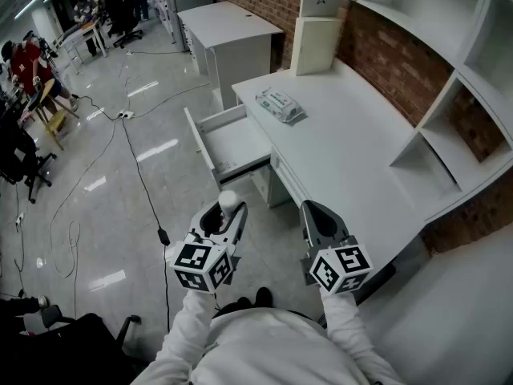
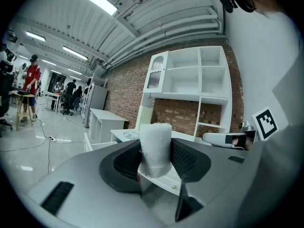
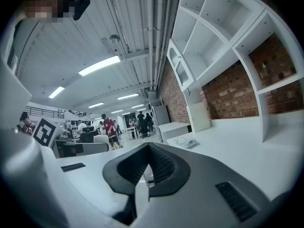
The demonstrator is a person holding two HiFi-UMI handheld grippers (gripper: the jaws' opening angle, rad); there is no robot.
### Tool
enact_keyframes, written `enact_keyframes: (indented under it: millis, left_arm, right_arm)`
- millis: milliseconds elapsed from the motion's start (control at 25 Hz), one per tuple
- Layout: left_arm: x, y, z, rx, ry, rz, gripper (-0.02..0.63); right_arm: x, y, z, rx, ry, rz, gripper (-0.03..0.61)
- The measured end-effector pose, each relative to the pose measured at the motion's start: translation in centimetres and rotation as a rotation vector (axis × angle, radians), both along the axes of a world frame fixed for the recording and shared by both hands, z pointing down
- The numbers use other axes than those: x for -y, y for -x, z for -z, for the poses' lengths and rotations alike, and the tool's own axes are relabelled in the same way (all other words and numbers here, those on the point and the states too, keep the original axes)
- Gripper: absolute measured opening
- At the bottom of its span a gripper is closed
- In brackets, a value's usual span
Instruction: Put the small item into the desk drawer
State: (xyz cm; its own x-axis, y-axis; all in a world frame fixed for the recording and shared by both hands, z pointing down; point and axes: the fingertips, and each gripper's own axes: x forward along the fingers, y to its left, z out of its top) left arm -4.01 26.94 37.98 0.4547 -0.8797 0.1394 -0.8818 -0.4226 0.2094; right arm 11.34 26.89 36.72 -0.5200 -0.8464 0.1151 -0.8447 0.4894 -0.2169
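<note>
Status: task partly done, item in hand, placement outstanding.

The left tool (image 1: 228,208) has its jaws set wide and pressed on either side of the small item (image 2: 156,147), a white, rough-textured roll standing upright between the pads. The right tool (image 1: 315,217) has its jaws brought together with nothing between them.

Both tools are held near the person's body, well apart from the desk drawer (image 1: 210,125), which lies farther off. The drawer stands pulled out from the front of the worktop (image 1: 353,155), and its inside shows bare. A packet of wipes (image 1: 280,105) lies on the worktop beyond the drawer, untouched.

Done, as judged: the drawer is open and the item is gripped. Left: carry the item out over the drawer, lower it in and let go. Whether the drawer must then be pushed shut the task does not say.
</note>
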Motion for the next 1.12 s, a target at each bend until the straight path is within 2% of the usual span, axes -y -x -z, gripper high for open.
enact_keyframes:
  millis: [640,880,1120]
  left_arm:
    - [1.4,1.3,0.5,0.009,-0.006,0.042,0.192]
    - [4.6,1.7,0.2,0.012,-0.006,0.049,0.192]
    - [9.8,3.3,-0.2,0.007,0.008,0.073,0.192]
  right_arm:
    - [0.9,-0.1,-0.2,0.026,0.013,0.015,0.028]
    - [3.5,-0.2,-0.4,0.026,0.016,0.006,0.028]
    - [8.3,0.9,-0.3,0.029,0.020,0.015,0.028]
